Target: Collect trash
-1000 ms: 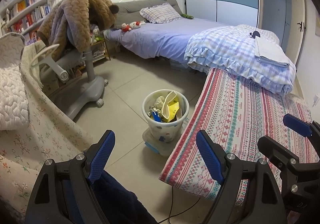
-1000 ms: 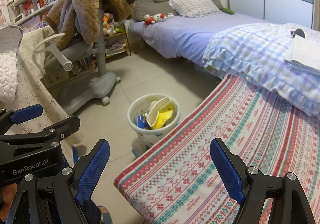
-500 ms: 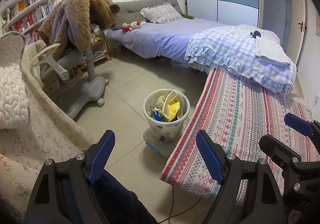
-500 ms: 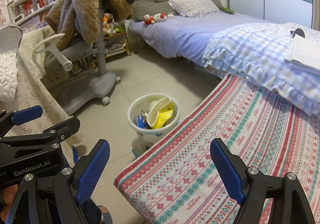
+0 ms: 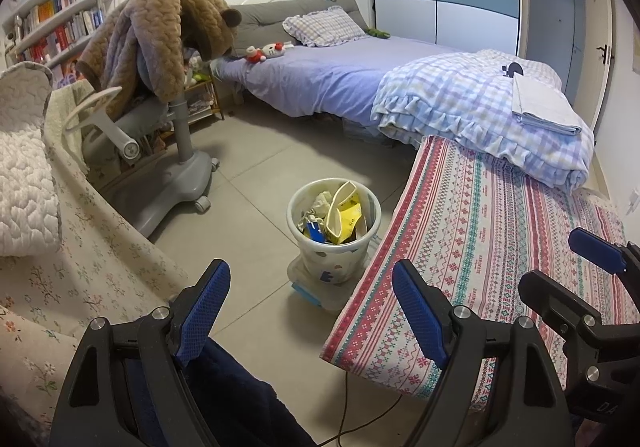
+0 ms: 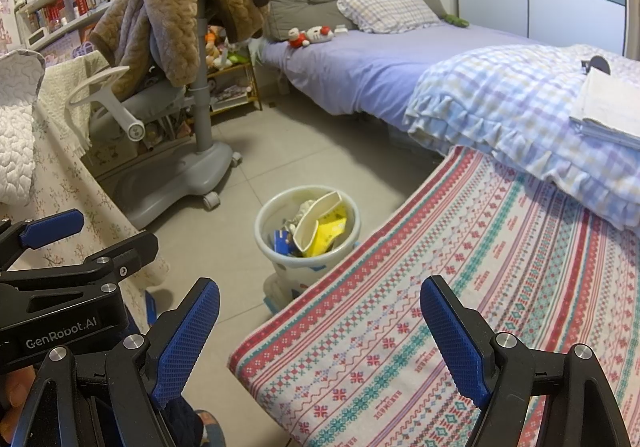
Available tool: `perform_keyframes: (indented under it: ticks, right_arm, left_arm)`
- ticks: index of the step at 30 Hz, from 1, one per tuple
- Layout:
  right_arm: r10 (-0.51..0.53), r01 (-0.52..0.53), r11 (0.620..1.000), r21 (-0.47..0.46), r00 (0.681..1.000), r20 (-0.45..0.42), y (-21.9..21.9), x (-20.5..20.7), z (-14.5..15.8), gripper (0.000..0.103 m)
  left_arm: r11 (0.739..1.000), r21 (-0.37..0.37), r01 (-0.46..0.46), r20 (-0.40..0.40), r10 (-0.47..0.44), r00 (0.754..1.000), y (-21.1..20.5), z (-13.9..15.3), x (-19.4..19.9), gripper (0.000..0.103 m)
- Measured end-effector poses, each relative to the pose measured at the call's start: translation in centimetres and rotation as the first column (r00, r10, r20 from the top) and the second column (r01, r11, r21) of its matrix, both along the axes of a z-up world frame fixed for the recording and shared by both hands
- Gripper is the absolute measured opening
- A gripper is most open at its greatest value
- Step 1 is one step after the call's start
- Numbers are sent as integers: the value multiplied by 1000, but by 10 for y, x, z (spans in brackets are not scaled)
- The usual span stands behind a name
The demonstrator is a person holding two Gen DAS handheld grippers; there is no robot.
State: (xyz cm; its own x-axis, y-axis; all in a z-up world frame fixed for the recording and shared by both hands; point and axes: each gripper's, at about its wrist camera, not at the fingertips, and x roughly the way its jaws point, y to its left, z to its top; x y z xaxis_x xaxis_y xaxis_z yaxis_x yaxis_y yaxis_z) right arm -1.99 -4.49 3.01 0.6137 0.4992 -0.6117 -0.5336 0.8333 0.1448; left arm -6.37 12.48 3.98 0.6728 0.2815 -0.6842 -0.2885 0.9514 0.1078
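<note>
A white trash bin (image 5: pixel 310 193) (image 6: pixel 268 241) stands on the grey tile floor beside the striped mattress. It holds yellow wrappers (image 5: pixel 349 216) (image 6: pixel 330 231), a cream tray piece, a blue packet and crumpled paper. My left gripper (image 5: pixel 310 299) hangs open and empty, short of the bin and above the floor. My right gripper (image 6: pixel 320 311) is open too, empty, over the edge of the striped mattress (image 6: pixel 460 287). In the right wrist view the left gripper's black body shows at the lower left, and in the left wrist view the right gripper shows at the right edge.
A grey wheeled chair (image 5: pixel 168 175) draped with a brown quilted coat (image 5: pixel 160 35) stands left of the bin. A floral-covered surface (image 5: pixel 80 267) lies at left, a purple bed (image 5: pixel 340 79) behind. A cable (image 5: pixel 360 419) runs across the floor below.
Both grippers have stayed open and almost still; the left wrist view has crept very slightly, and the bin's contents look the same.
</note>
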Motion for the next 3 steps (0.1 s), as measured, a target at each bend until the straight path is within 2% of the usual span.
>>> perform_keyframes:
  ticks: [3]
  right_arm:
    - [0,0,1000,0,1000,0,0,0,0,86]
  left_arm:
    - [1000,4,-6,2,6,1000,0,0,-1,86]
